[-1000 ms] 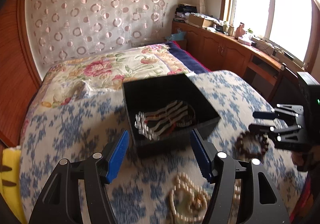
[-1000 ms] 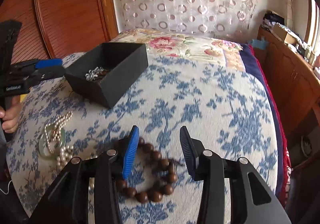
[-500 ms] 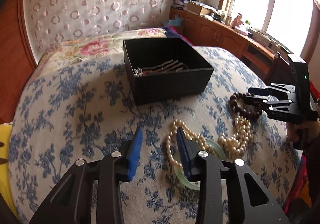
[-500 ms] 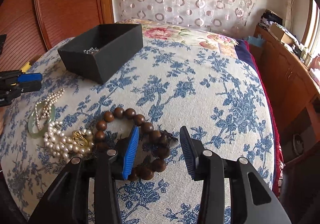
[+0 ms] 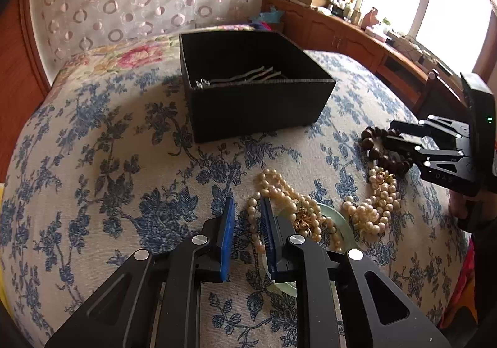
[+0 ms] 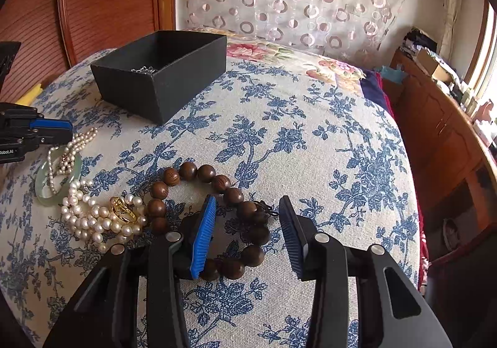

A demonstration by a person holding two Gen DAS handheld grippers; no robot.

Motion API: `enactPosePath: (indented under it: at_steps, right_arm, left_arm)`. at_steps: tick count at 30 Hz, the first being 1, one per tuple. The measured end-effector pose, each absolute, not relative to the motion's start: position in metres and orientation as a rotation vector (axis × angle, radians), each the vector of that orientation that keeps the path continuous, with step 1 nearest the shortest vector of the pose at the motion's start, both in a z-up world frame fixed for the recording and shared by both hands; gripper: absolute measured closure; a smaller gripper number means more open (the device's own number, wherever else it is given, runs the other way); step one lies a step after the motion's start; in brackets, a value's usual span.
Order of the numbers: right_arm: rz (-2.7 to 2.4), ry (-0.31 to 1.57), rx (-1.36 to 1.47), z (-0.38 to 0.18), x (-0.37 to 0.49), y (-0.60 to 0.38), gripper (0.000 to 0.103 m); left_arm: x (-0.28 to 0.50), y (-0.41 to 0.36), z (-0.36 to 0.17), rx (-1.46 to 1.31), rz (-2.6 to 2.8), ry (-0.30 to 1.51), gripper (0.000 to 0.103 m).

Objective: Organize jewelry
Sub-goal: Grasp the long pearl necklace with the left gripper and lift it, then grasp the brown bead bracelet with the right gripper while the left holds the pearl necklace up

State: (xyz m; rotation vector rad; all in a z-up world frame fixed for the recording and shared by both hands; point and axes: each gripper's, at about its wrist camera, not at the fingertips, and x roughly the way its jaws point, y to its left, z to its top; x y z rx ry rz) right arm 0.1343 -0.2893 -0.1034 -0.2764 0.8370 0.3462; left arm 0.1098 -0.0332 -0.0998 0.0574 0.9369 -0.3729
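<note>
**Left jaws narrow around the pearls; right jaws stand spread over the wooden beads**

Since a second ago the left gripper has dropped from above the black box to the pearl necklace, and its jaws, then wide, are closing with a loop of pearls between them; the pads are not yet pressing it. The right gripper has kept its jaws spread as before, but now sits lower over the wooden bead bracelet, whose right-hand side lies between the blue pads without being pinched.

The pearl necklace is a cream strand, bunched in a heap with a gold clasp and draped over a pale green jade bangle. The bracelet is a ring of dark brown round beads, some carved, touching the pearl heap. All of it lies on the near part of the bed, on a blue-flowered cover. The open box stands farther back toward the headboard, silver chains inside it.
</note>
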Motion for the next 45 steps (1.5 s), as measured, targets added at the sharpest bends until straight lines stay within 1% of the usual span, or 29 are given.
enactPosePath:
  at_steps: [7, 10, 12, 13, 17, 20, 30, 40, 43, 45]
  right_arm:
    - [0.356, 0.843, -0.254, -0.103, 0.135, -0.293, 0.059]
    - [0.356, 0.843, -0.254, -0.103, 0.135, -0.293, 0.059]
    - [0.356, 0.843, -0.254, -0.103, 0.135, -0.293, 0.059]
    - [0.355, 0.843, -0.255, -0.103, 0.135, -0.293, 0.059]
    - [0.359, 0.843, -0.252, -0.103, 0.135, -0.293, 0.06]
    - [0.359, 0.844, -0.251, -0.103, 0.136, -0.293, 0.06]
    - [0.361, 0.845, -0.248, -0.102, 0.136, -0.293, 0.06]
    - [0.367, 0.848, -0.24, -0.104, 0.138, -0.294, 0.06]
    - [0.389, 0.853, -0.232, -0.104, 0.138, -0.294, 0.067]
    - [0.41, 0.856, -0.224, -0.104, 0.137, -0.295, 0.075]
  left_arm:
    - [0.119, -0.042, -0.099, 0.116, -0.351, 0.946, 0.087]
    - [0.123, -0.041, -0.098, 0.122, -0.343, 0.947, 0.091]
    - [0.124, -0.041, -0.098, 0.133, -0.334, 0.946, 0.094]
    - [0.124, -0.04, -0.098, 0.14, -0.331, 0.944, 0.098]
    - [0.128, -0.035, -0.092, 0.115, -0.323, 0.925, 0.098]
    - [0.12, -0.031, -0.079, 0.092, -0.313, 0.878, 0.098]
    - [0.081, -0.044, -0.013, 0.069, -0.34, 0.702, 0.098]
    - [0.069, -0.049, 0.028, 0.099, -0.331, 0.598, 0.098]
    - [0.068, -0.049, 0.038, 0.104, -0.329, 0.577, 0.098]
    - [0.068, -0.05, 0.042, 0.111, -0.326, 0.567, 0.098]
